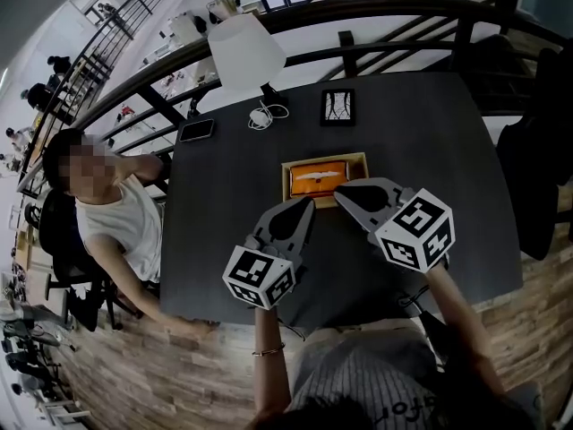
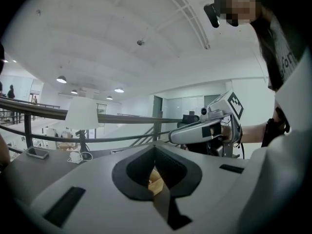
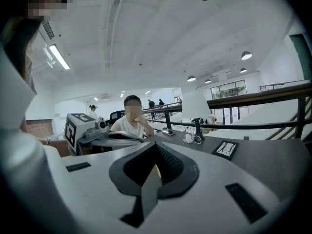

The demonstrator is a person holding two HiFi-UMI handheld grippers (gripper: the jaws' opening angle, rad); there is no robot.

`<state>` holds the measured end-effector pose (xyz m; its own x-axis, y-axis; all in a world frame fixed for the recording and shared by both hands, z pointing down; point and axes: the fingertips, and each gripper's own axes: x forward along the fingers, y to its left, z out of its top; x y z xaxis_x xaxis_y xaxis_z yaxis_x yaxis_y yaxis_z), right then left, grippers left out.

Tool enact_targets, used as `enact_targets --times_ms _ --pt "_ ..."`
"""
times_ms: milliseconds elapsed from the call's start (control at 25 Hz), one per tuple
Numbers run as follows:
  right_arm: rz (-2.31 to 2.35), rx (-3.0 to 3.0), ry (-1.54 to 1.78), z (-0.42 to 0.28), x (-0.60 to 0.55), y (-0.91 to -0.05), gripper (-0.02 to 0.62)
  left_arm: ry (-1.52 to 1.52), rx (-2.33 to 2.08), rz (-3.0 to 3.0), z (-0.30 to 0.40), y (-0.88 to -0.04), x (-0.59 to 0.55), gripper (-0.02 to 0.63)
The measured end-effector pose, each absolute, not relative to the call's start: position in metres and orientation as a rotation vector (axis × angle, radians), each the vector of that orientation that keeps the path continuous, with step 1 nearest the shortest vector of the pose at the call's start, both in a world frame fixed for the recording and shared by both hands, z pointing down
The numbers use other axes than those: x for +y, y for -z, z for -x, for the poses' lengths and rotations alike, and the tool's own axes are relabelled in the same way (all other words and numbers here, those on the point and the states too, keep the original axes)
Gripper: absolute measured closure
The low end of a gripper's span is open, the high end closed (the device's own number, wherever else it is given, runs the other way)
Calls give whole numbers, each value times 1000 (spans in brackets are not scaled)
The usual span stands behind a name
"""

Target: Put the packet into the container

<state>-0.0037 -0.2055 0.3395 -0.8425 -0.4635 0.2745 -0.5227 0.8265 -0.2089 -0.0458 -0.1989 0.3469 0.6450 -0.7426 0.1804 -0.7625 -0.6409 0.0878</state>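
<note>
An orange packet (image 1: 318, 176) lies flat inside a small wooden container (image 1: 286, 179) at the middle of the dark table (image 1: 448, 150). My left gripper (image 1: 307, 204) hovers just in front of the container's near left corner, jaws shut and holding nothing. At the near right corner, my right gripper (image 1: 342, 193) reaches the container's front rim, also shut and holding nothing. In the left gripper view the left gripper (image 2: 155, 149) has its jaws together, with a sliver of the wooden container (image 2: 156, 183) below them. The right gripper (image 3: 155, 146) shows meeting jaws in its own view.
A white lamp (image 1: 246, 47), a phone (image 1: 196, 130), a white charger with cable (image 1: 262, 116) and a black framed tile (image 1: 337, 107) sit along the table's far edge. A person (image 1: 107, 213) sits at the left side. A black railing (image 1: 385, 12) runs behind.
</note>
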Motion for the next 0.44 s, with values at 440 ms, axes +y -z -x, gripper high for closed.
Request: enact_targets --times_ms 440 --pt "-788 -2805 -396 -6 -199 -342 584 -209 -1228 -2751 31 -342 -192 598"
